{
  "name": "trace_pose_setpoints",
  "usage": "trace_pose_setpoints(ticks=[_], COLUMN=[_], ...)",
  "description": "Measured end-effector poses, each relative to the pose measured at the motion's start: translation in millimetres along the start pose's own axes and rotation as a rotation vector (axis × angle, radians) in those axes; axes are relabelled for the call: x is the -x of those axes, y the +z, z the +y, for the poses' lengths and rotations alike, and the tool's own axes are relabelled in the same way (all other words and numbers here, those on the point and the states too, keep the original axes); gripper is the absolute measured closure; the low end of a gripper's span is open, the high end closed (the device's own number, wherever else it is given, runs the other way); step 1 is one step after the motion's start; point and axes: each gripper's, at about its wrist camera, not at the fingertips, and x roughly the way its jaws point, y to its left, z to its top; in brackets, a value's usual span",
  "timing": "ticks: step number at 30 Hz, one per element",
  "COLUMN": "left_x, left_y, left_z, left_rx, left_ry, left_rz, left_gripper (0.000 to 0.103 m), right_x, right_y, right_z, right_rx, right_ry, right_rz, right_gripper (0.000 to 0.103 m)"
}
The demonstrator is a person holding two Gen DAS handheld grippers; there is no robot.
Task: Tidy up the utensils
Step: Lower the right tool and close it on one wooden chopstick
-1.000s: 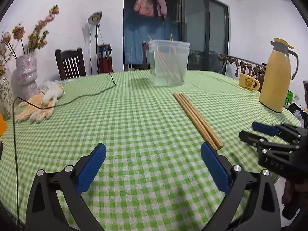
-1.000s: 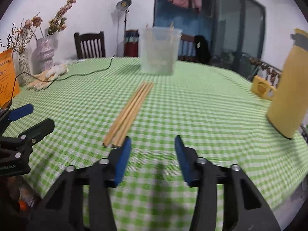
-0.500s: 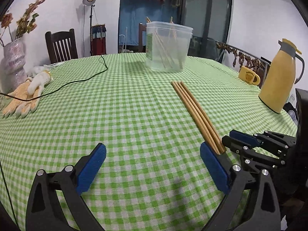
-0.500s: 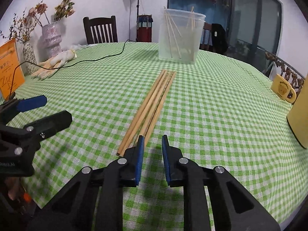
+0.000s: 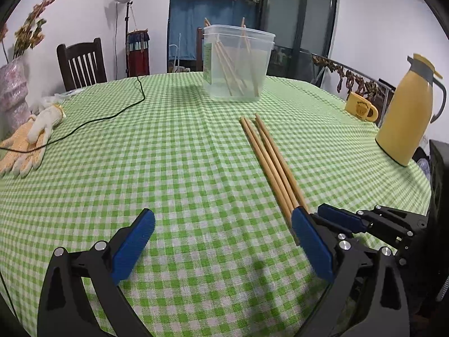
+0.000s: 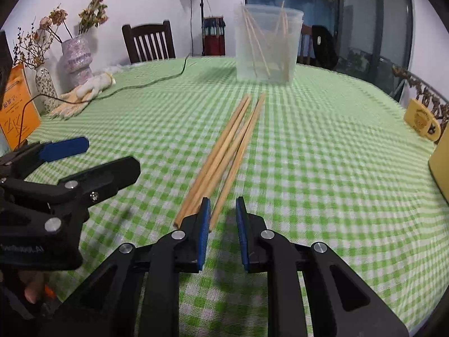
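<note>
Checked tablecloth (image 6: pixel 322 154); chopsticks (image 6: pixel 224 154) nearer (splayed)

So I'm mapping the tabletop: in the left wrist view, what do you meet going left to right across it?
Work gloves → black cable → clear container → loose chopsticks → yellow mug → yellow thermos.

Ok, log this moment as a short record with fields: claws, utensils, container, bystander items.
left claw: open wide, low over the tablecloth, holding nothing
right claw: open, narrow gap, at the near ends of the loose chopsticks, nothing gripped
loose chopsticks: flat on the tablecloth, pointing toward the tub
plastic tub: upright, several chopsticks leaning inside
bystander items: thermos, mug, gloves
</note>
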Motion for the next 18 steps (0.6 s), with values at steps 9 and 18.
trace_pose_setpoints(ticks=[9, 18], left_x=[-16, -42], left_y=[6, 11], left_z=[-14, -43], left_rx=[-0.019, -0.08], left_ry=[-0.016, -0.033], left_rz=[0.066, 0.139], left_gripper=[0.022, 0.038], right_x=[12, 19], right_y=[-7, -18], right_z=[-39, -61], right_rx=[-0.11, -0.15], right_ry=[-0.048, -0.055], right_rz=[-0.01, -0.037], right_gripper=[0.098, 0.098])
